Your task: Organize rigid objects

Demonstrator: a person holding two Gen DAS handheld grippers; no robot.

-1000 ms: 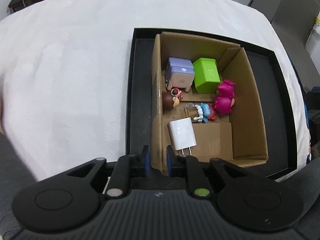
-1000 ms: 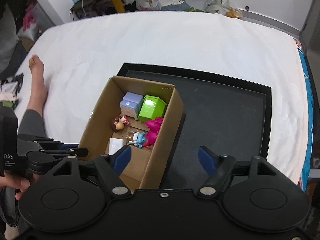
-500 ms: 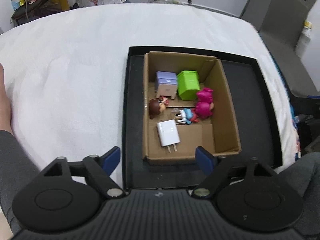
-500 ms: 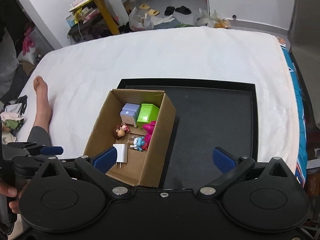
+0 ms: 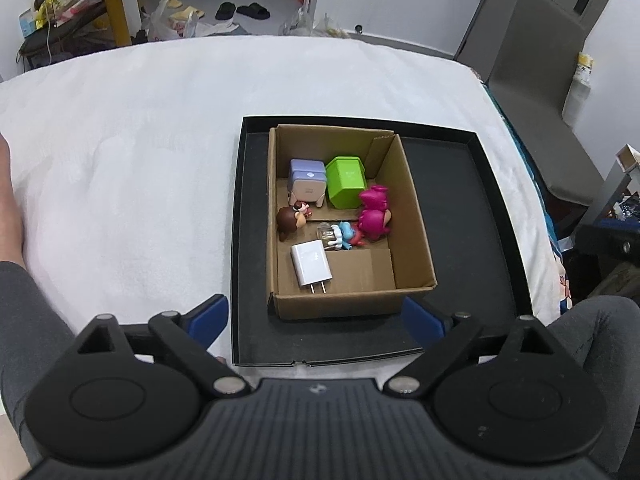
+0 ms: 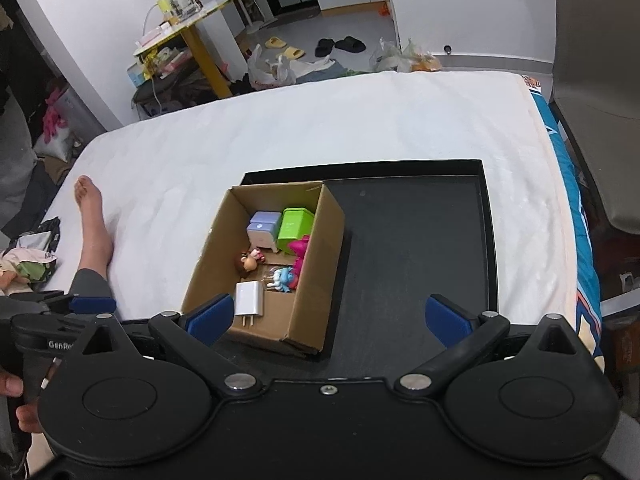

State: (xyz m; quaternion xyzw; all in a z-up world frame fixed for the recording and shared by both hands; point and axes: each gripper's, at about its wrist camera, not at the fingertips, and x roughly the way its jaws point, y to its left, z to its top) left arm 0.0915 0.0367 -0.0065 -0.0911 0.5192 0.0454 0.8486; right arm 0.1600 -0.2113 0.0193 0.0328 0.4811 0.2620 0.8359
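The cardboard box [image 5: 412,240] sits against the left edge of the black tray [image 5: 460,184] on the white bed [image 5: 140,140], toys and a white charger [image 5: 311,263] inside. The left gripper [image 5: 316,316] is opening, nothing between its jaws; the right gripper [image 6: 326,316] gapes wide and empty.

Cardboard boxes: one [image 5: 416,240]
Black trays: one [image 5: 496,216]
White chargers: one [image 5: 311,261]
Green tubs: one [image 5: 345,184]
Lilac tubs: one [image 5: 307,182]
Toy figures: three, a brown-haired one [image 5: 291,218], a pink one [image 5: 374,211] and a blue one [image 5: 348,234]
Clear small bits: seemingly one [image 5: 326,234], hard to make out beside the blue figure
Grippers: two, left [image 5: 316,316] and right [image 6: 328,316]
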